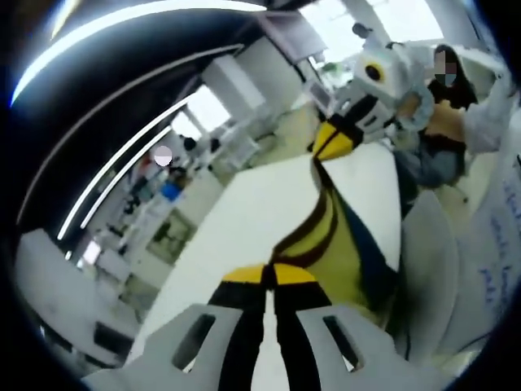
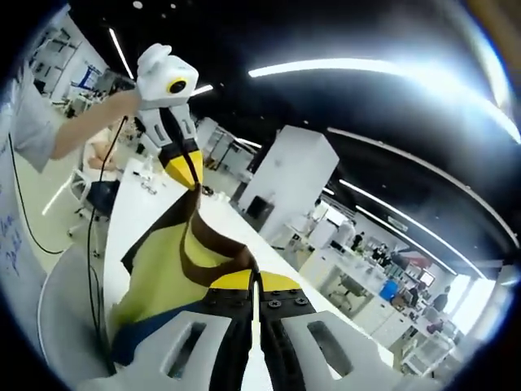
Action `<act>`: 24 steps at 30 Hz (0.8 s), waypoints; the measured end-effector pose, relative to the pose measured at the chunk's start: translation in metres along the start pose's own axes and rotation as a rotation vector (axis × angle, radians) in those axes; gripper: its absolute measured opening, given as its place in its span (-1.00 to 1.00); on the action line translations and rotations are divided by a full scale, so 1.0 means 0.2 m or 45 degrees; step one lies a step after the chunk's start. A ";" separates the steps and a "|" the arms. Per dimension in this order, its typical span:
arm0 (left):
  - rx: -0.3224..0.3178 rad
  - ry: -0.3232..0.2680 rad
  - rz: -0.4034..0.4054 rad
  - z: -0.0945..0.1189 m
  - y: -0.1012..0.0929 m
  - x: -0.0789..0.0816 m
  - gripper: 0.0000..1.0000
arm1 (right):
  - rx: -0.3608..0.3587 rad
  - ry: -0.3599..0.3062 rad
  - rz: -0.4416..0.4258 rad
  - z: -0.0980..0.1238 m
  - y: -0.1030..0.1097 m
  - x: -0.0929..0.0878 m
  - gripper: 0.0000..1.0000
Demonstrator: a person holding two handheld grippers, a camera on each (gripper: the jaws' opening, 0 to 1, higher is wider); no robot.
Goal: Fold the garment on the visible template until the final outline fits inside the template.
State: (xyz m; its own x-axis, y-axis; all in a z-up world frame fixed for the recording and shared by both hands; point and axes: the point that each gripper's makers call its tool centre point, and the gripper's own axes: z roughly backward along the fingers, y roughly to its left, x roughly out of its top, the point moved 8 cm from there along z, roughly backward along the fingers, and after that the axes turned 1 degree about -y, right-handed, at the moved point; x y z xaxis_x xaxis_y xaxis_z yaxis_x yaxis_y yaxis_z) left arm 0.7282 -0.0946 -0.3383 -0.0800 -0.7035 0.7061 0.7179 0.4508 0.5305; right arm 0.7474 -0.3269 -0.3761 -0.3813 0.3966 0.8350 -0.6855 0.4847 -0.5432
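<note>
You are holding a yellow garment (image 1: 330,244) with dark brown bands and a dark blue edge stretched between your two grippers, lifted above a long white table (image 1: 252,204). In the left gripper view, your left gripper (image 1: 270,277) rises from the bottom with its yellow-tipped jaws pressed together, pinching one end of the garment right at the tips. From there the cloth runs away from the jaws as a taut, narrowing band, up to the right gripper (image 1: 334,140), which comes in from the upper right and has its yellow-tipped jaws clamped on the far end. A hand (image 1: 411,106) grips that tool from behind. In the right gripper view, your right gripper (image 2: 254,281) likewise has its jaws closed on the garment (image 2: 171,261) at the tips; the cloth spreads wider to the left of the jaws, hangs down a little beside them, then tapers up to the left gripper (image 2: 186,169), whose jaws are shut on its other end, with an arm (image 2: 81,130) reaching in from the left. The white table (image 2: 126,212) lies beneath the garment. Whether any part of the cloth touches the table cannot be told. Behind is an office with ceiling strip lights (image 2: 326,65) and desks.
</note>
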 end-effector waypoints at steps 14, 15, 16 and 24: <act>-0.059 0.086 0.081 -0.25 0.14 -0.20 -1.00 | 0.025 0.109 -0.110 -0.21 -0.06 -0.25 -0.98; -0.069 0.092 0.092 -0.27 0.14 -0.21 -1.00 | 0.026 0.113 -0.113 -0.22 -0.06 -0.26 -0.97; -0.084 0.099 0.104 -0.29 0.15 -0.23 -1.00 | 0.029 0.122 -0.119 -0.24 -0.06 -0.28 -0.97; -0.088 0.142 0.119 -0.49 0.22 -0.35 -1.00 | 0.035 0.182 -0.181 -0.37 -0.11 -0.44 -0.97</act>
State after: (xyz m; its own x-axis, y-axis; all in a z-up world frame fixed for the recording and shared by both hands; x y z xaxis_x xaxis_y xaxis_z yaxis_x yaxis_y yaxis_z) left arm 0.8326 -0.0785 -0.4109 0.0639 -0.7184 0.6927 0.7649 0.4811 0.4283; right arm 0.8418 -0.3139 -0.4438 -0.1887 0.4331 0.8814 -0.7437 0.5231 -0.4163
